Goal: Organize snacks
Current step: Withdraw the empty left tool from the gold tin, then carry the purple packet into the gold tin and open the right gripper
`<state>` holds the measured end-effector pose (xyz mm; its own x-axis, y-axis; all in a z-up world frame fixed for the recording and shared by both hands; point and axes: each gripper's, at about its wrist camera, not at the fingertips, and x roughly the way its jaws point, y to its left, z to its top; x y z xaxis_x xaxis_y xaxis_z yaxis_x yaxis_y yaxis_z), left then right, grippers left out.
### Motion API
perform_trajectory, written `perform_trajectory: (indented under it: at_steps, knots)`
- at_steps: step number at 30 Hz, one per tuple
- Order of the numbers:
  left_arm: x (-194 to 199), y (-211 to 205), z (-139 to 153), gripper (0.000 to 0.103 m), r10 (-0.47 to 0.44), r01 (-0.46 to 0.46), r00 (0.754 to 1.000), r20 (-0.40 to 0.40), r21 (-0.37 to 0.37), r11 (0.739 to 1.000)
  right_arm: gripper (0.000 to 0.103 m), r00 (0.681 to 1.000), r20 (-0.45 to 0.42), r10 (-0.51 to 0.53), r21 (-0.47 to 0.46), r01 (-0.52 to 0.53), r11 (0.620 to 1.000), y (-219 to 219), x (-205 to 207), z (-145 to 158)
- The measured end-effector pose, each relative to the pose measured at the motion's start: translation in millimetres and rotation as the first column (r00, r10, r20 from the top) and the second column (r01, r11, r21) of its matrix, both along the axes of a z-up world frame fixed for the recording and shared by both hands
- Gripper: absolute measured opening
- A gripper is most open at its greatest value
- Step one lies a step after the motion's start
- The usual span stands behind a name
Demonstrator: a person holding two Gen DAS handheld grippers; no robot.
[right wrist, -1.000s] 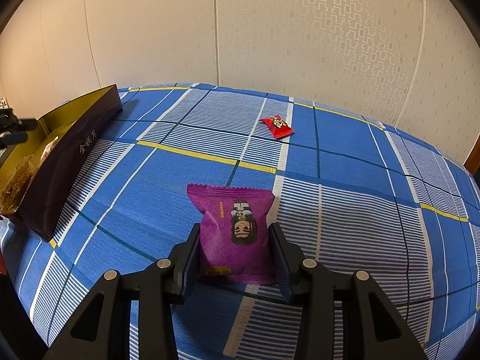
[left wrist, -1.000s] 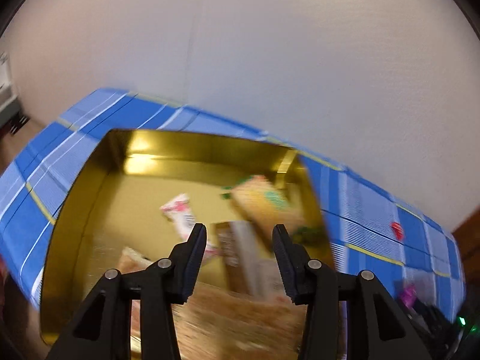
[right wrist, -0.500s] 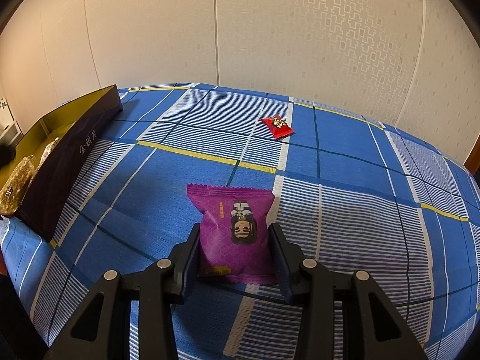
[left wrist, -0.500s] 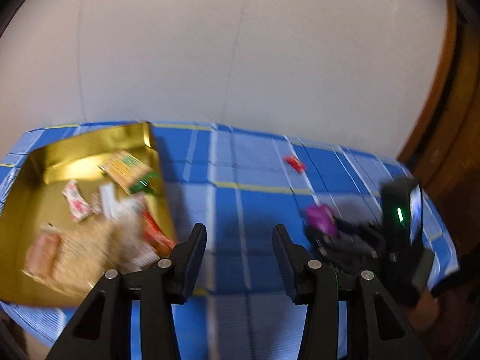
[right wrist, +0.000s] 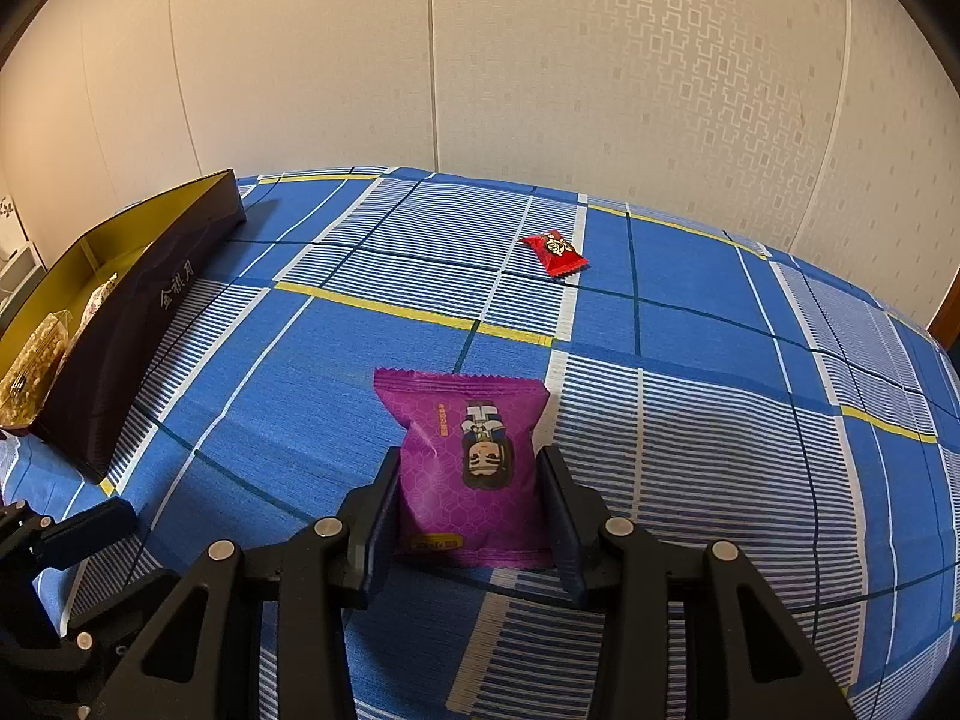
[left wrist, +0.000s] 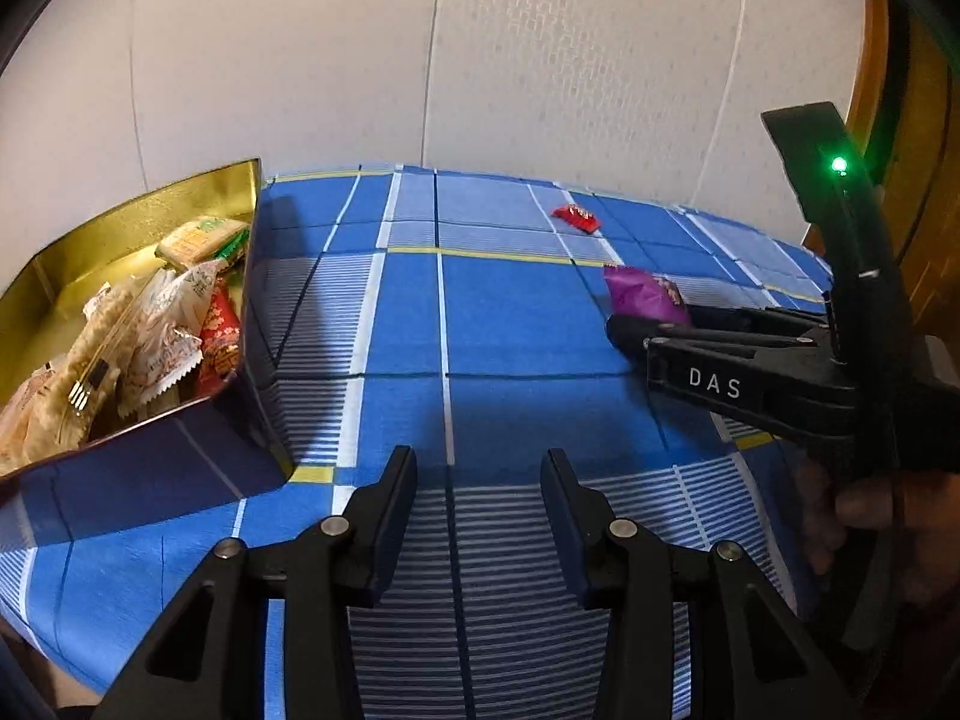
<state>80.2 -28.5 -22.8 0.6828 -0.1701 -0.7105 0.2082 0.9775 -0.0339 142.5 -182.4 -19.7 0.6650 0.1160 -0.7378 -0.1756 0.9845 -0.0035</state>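
Left gripper point(left wrist: 479, 495): nearest the lens, fingers apart with only bare cloth between them; they have just been closing a little.
Right gripper point(right wrist: 470, 501): fingers straddle the purple snack packet point(right wrist: 471, 468), which lies flat on the cloth; whether the pads press on it I cannot tell.
Blue checked tablecloth point(right wrist: 690, 420): covers the whole surface.
Gold-lined box point(left wrist: 138, 210): at the left edge (dark outside, gold inside), holding a heap of wrapped snacks point(left wrist: 150, 324).
Red candy point(right wrist: 555, 253): farther back, alone, well apart from the packet.
Wall: pale, patterned, behind.
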Motion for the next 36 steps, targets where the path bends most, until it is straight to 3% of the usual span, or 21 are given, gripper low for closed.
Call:
perform_trajectory:
  at_steps: [9,17,19,25,30,36]
  knots:
    - [-8.7,13.5,-5.1,0.043,0.007,-0.007,0.996,0.094,-0.004,1.0,0.043,1.0,0.002,0.001,-0.017,-0.001,1.0,1.9,-0.2,-0.2]
    - [-12.7,6.4,-8.7,0.049,-0.024,0.016,0.989,0.146,0.055,0.998,0.041,0.993,-0.113,0.029,-0.089,-0.039,0.995,13.6,14.2,8.2]
    - [-12.1,7.5,-8.8,0.051,-0.018,0.013,0.989,0.147,0.038,0.999,0.041,0.989,-0.137,0.057,-0.094,-0.07,0.993,19.5,17.8,12.9]
    - [-7.2,15.5,-5.5,0.054,0.012,-0.006,0.993,0.12,-0.05,0.999,0.041,0.977,-0.104,0.186,-0.075,-0.194,0.978,49.4,25.2,54.9]
    - [-9.3,31.3,-0.6,0.055,0.039,-0.025,0.996,0.078,-0.176,0.984,0.041,0.931,-0.075,0.358,-0.075,-0.364,0.929,99.6,30.2,85.5]
    - [-11.7,35.0,-0.1,0.057,0.035,-0.019,0.996,0.076,-0.207,0.978,0.041,0.835,-0.1,0.541,-0.081,-0.549,0.832,177.3,38.1,89.5]
